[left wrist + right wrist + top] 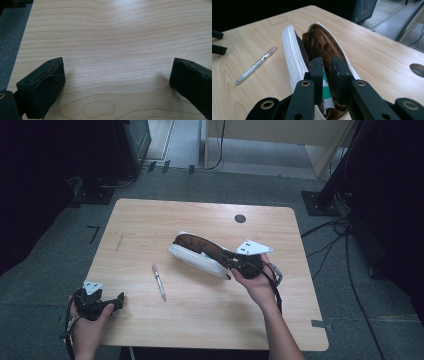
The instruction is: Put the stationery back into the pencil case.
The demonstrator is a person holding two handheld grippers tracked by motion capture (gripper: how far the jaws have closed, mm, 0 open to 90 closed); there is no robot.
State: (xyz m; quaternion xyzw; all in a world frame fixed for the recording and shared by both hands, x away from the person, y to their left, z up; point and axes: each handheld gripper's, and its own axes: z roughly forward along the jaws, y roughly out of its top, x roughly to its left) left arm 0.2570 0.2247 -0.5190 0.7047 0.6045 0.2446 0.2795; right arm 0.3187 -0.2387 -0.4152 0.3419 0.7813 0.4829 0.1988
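In the right gripper view the jaws hide the near end of the pencil case [297,62], so what they pinch there, apart from a green and white strip, cannot be made out. The case's brown inside [322,42] is too dark to tell its contents. The case's bottom is cut off at six o'clock. The high view leaves the pen [159,281] too small for any detail. In the left gripper view the right-hand jaw is cut off at four o'clock, and the worktop [112,37] runs past every edge but the nine o'clock one.
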